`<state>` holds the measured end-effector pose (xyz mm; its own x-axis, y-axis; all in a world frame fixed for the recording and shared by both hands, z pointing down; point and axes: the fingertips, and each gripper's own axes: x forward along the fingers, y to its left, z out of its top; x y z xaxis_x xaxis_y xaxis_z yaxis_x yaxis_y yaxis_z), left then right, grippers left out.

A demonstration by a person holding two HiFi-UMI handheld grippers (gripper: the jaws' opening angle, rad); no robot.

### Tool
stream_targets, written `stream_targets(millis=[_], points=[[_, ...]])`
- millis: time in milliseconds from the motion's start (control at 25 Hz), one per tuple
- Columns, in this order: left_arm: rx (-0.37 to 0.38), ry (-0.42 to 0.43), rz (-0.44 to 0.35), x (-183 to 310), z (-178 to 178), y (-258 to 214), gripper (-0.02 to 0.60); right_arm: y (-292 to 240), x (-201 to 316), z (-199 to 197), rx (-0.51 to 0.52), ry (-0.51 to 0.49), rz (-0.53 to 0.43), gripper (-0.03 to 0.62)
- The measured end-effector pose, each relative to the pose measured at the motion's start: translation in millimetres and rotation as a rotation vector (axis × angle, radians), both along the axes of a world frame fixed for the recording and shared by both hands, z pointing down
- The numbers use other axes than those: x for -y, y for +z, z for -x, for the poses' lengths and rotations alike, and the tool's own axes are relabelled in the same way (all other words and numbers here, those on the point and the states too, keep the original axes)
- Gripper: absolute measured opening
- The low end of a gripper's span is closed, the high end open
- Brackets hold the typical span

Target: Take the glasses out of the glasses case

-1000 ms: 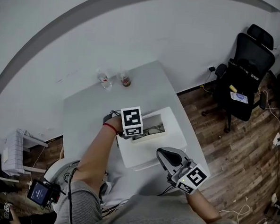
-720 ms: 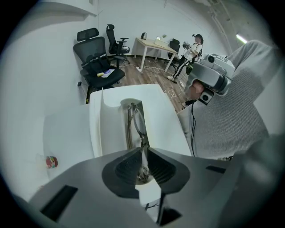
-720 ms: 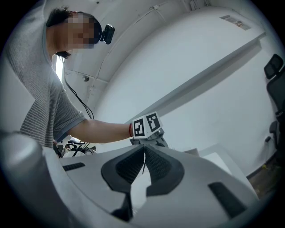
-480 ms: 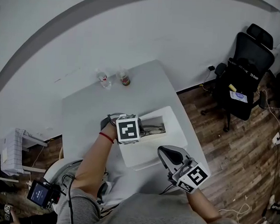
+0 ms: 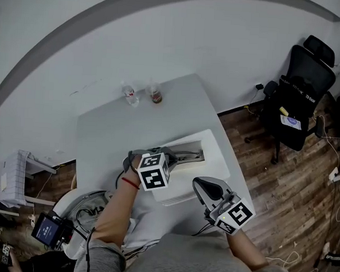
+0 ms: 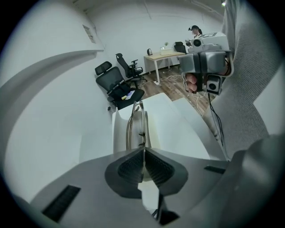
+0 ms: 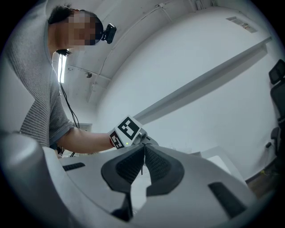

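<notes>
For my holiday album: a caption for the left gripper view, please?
The left gripper, jaws just closed on the glasses inside their white case.

We look along the left gripper (image 6: 143, 151), whose jaws are pressed together on the near end of the glasses (image 6: 135, 122). The glasses stand edge-on in the white glasses case (image 6: 118, 133). Far beyond stands a black office chair (image 6: 116, 84), and to the right is the right gripper (image 6: 204, 71).

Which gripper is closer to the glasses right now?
Left. The left gripper is shut on the glasses in the glasses case; the right gripper hangs shut by the case's near corner, clear of them.
</notes>
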<state>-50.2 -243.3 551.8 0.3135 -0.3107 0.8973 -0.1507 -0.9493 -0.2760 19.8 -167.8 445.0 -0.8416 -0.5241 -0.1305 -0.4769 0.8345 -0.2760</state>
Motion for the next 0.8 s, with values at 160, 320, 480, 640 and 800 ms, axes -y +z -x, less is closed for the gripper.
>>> stream_targets(millis=[160,320,480,640,800], points=[[-0.076,-0.046,-0.082,-2.3,-4.8,-9.8,0.023,-1.7,-1.1,-0.6,-0.007,0.000,-0.003,0.014],[-0.179,-0.091,-0.161,-7.0,-13.5,-24.1,0.023,-4.9,-2.2,-1.8,-0.016,0.008,-0.010,0.014],[-0.354,-0.160,-0.222,-14.0,-20.3,-45.9,0.023,-8.4,-4.2,-3.9,-0.021,0.017,-0.017,0.014],[-0.474,-0.206,-0.232,-21.3,-24.2,-56.4,0.023,-11.8,-5.3,-6.3,-0.031,0.022,-0.022,0.015],[-0.556,-0.238,-0.241,-24.8,-22.0,-63.3,0.023,-14.8,-7.3,-4.5,-0.040,0.020,-0.029,0.014]])
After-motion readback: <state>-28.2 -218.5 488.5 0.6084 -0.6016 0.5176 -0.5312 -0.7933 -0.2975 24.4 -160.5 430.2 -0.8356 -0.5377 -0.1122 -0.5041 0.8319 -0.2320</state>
